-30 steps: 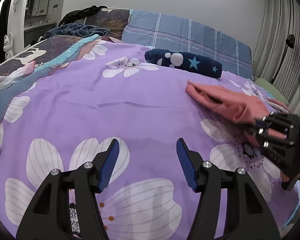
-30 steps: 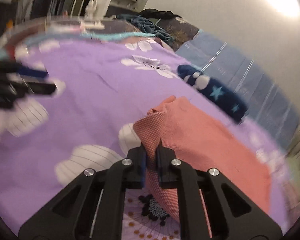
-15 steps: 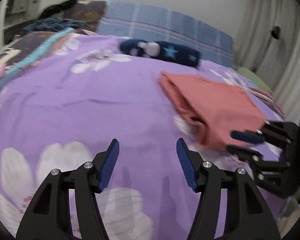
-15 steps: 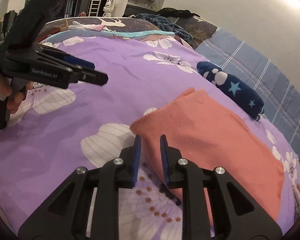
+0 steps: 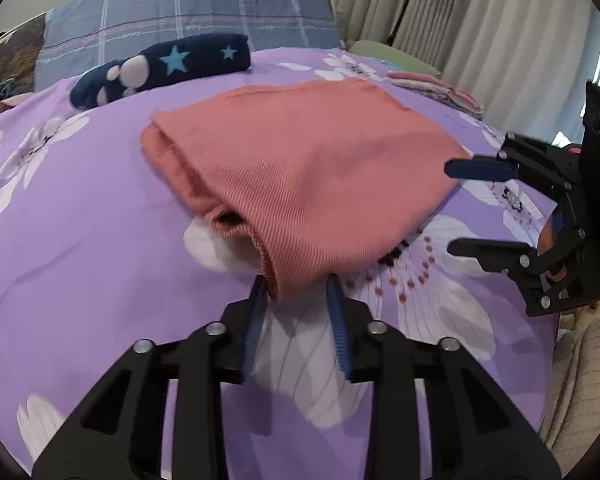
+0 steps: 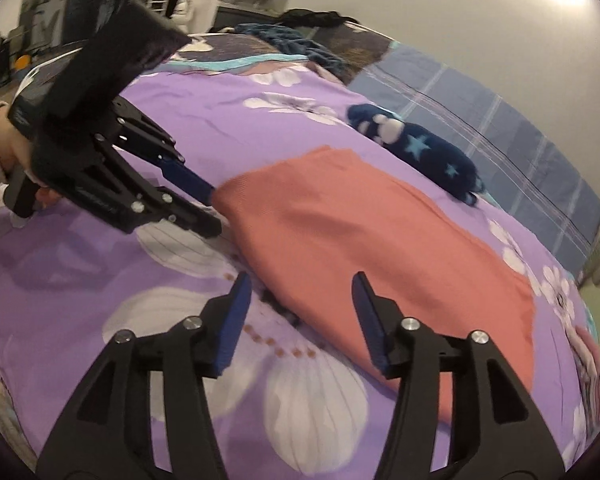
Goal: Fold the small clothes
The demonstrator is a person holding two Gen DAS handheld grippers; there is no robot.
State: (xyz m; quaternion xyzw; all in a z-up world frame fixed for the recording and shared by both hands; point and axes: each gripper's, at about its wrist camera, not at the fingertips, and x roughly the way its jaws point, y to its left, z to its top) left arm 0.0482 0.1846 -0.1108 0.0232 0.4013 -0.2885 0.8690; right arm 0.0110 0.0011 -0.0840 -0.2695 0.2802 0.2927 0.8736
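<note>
Left gripper (image 5: 298, 292) fingers apart around the folded salmon-pink ribbed knit garment's (image 5: 300, 160) corner (probably lining up a pinch); right gripper (image 6: 300, 300) fingers wide apart.

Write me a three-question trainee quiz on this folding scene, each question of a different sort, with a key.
1. True or false: the right tongs are clamped on the pink garment.
2. Multiple choice: what lies between the fingers of the left tongs? A) a corner of the pink garment B) the navy star-print roll C) bare bedsheet only
3. Fill in: beyond the pink garment, near the plaid pillow, lies the navy star-print ____.

Key: 1 false, they stand open at the garment's near edge. 2 A, though the fingers are not yet closed on it. 3 roll.
</note>
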